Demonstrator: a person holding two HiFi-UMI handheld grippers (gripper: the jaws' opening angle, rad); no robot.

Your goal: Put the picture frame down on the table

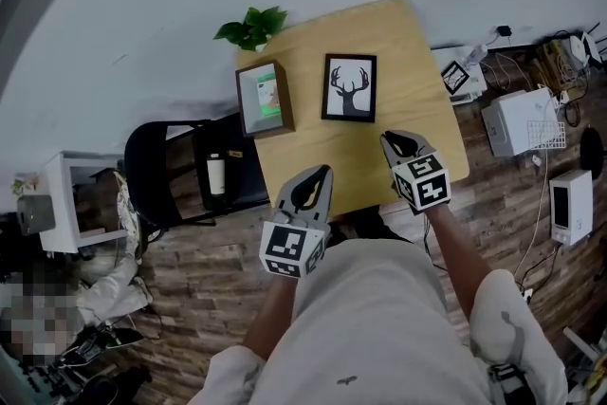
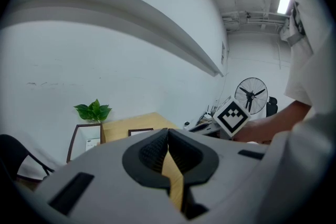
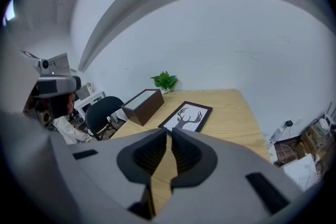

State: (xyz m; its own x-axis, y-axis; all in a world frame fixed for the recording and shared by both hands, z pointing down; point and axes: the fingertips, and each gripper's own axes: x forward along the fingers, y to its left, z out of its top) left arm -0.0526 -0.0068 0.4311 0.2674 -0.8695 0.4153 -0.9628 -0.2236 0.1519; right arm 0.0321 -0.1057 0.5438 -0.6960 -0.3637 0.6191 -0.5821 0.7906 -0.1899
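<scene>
A black picture frame [image 1: 349,87] with a deer silhouette lies flat on the wooden table [image 1: 403,43], near its middle. The right gripper view shows that same frame [image 3: 185,117] ahead of the jaws, untouched. My left gripper [image 1: 325,172] hovers over the table's near edge, its jaws shut and empty [image 2: 167,131]. My right gripper [image 1: 388,139] hangs above the near right part of the table, short of the frame. Its jaws [image 3: 169,131] stand a narrow slit apart with nothing between them.
A brown box frame [image 1: 265,98] with a green and white insert stands at the table's left edge, and a small green plant [image 1: 251,27] at the far corner. A black chair [image 1: 166,171] is left of the table. White boxes and cables [image 1: 520,120] crowd the floor to the right.
</scene>
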